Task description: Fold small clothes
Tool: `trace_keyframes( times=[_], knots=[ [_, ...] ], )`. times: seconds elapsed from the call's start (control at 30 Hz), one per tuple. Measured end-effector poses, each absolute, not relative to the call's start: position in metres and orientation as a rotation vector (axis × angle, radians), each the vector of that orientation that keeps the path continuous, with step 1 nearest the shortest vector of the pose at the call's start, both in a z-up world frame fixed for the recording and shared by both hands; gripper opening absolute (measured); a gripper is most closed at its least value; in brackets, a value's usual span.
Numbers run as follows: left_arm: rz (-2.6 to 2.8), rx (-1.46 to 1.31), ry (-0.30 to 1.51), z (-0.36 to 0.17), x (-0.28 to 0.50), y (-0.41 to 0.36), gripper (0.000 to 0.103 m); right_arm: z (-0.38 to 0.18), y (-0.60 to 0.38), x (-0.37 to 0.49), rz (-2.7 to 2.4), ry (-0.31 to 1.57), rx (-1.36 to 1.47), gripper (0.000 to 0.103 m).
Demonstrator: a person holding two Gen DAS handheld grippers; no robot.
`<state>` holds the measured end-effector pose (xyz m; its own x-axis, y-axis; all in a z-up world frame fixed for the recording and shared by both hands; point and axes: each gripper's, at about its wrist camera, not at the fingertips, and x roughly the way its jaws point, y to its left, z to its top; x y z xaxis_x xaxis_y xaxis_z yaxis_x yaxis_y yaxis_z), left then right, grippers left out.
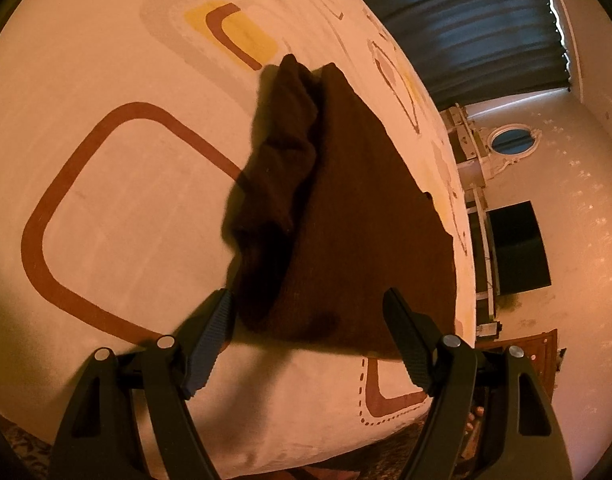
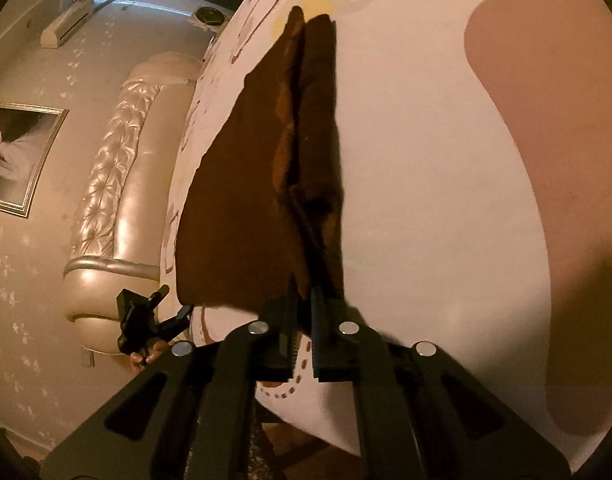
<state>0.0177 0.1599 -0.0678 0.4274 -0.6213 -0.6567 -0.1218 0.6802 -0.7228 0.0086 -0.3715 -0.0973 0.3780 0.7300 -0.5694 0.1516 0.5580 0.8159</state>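
A dark brown knitted garment (image 1: 366,200) lies on a cream bedsheet (image 1: 125,180) printed with brown and yellow rounded shapes. Its left part is bunched into a thick fold, and the rest lies flat. My left gripper (image 1: 308,300) is open, its fingers astride the garment's near edge without pressing on it. In the right wrist view the garment (image 2: 233,200) runs away from me over the sheet (image 2: 426,160). My right gripper (image 2: 310,296) is shut on the near end of the raised fold. My left gripper (image 2: 173,302), held by a hand, shows at the garment's near left corner.
The bed's near edge drops off just below both grippers. A padded headboard (image 2: 117,184) and a framed picture (image 2: 17,156) stand on the left in the right wrist view. In the left wrist view, a dark curtain (image 1: 466,20), an oval mirror (image 1: 514,140) and a black screen (image 1: 518,248) lie beyond the bed.
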Motion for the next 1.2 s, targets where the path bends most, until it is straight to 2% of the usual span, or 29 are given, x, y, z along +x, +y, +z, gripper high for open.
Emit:
trace_keyframes(
  times=[0.03,0.1,0.17,0.23,0.27,0.37,0.4,0.47,0.5,0.57,0.67,0.8,0.93,0.97,1.2],
  knots=[
    [-0.353,-0.789,1.111,-0.067,0.019,0.159,0.075,-0.092,-0.374,0.007,0.432,1.135,0.928,0.010],
    [-0.348,-0.784,1.114,-0.066,0.020,0.156,0.075,-0.084,-0.375,0.005,0.404,1.112,0.893,0.023],
    [-0.348,-0.780,1.113,-0.066,0.022,0.155,0.075,-0.084,-0.374,0.006,0.373,1.116,0.879,0.029],
    [-0.347,-0.773,1.111,-0.066,0.022,0.155,0.075,-0.090,-0.371,0.007,0.367,1.120,0.903,0.029],
    [-0.344,-0.769,1.108,-0.066,0.022,0.154,0.075,-0.092,-0.369,0.007,0.365,1.120,0.905,0.028],
    [-0.337,-0.747,1.100,-0.066,0.022,0.151,0.075,-0.093,-0.359,0.011,0.356,1.138,0.827,0.009],
    [-0.334,-0.733,1.098,-0.066,0.022,0.149,0.075,-0.093,-0.357,0.011,0.356,1.148,0.814,0.008],
    [-0.296,-0.674,1.097,-0.066,0.020,0.146,0.057,-0.094,-0.357,0.011,0.355,1.142,0.799,0.008],
    [-0.284,-0.651,1.097,-0.066,0.020,0.147,0.052,-0.094,-0.359,0.010,0.358,1.137,0.807,0.008],
    [-0.265,-0.625,1.097,-0.070,0.020,0.151,0.032,-0.096,-0.364,0.009,0.360,1.135,0.849,0.008],
    [-0.292,-0.715,1.098,-0.079,0.020,0.167,0.025,-0.093,-0.372,0.006,0.318,1.146,0.869,0.009],
    [-0.339,-0.824,1.067,-0.085,0.017,0.178,0.026,-0.062,-0.371,0.002,0.229,1.081,0.832,0.016],
    [-0.400,-0.859,1.024,-0.075,0.014,0.180,0.053,-0.026,-0.321,0.014,0.330,1.015,0.798,0.021],
    [-0.414,-0.858,1.008,-0.070,0.015,0.182,0.057,-0.021,-0.304,0.019,0.366,1.014,0.787,0.022],
    [-0.394,-0.867,0.966,-0.059,0.038,0.198,0.066,-0.043,-0.198,0.051,0.566,1.121,0.768,0.022]
  ],
)
